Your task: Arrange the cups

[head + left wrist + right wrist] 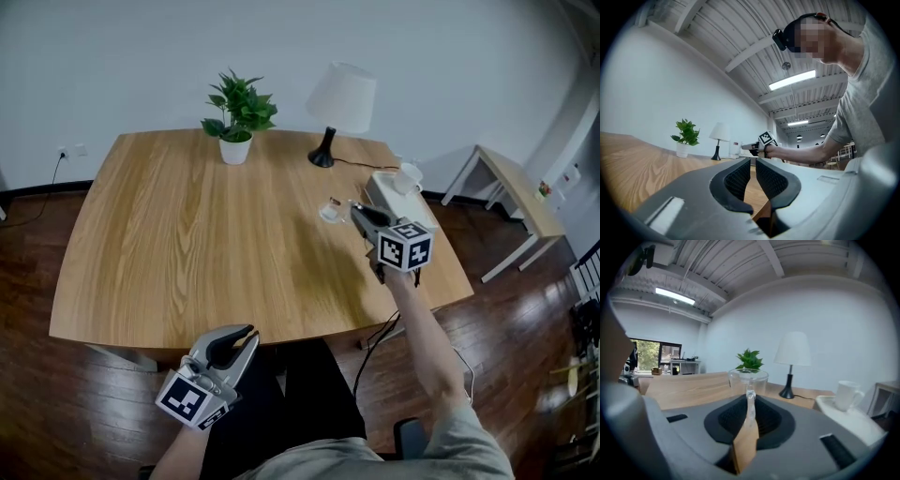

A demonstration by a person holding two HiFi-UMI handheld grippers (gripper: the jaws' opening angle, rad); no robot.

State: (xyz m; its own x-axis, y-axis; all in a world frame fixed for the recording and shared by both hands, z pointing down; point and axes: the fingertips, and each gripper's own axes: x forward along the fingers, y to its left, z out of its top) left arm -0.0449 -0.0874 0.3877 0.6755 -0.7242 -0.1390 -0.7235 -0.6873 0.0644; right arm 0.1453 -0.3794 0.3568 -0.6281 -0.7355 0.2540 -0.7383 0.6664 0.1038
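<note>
A clear glass cup (330, 210) hangs just above the wooden table (187, 244), right of its middle. My right gripper (354, 212) is shut on its handle. In the right gripper view the cup (748, 379) stands upright past the jaws, its thin handle pinched between the pads (761, 420). A white mug (408, 176) (847, 394) sits on a white box (389, 197) at the table's right edge. My left gripper (246, 337) rests low by the near table edge. It holds nothing, and its jaws stand nearly together (752, 176).
A potted plant (236, 117) and a white lamp (339, 101) stand at the table's far side, and the lamp's cord runs to the right. A small side table (511, 183) is on the floor at the right. My right forearm (422, 328) reaches over the table's near right corner.
</note>
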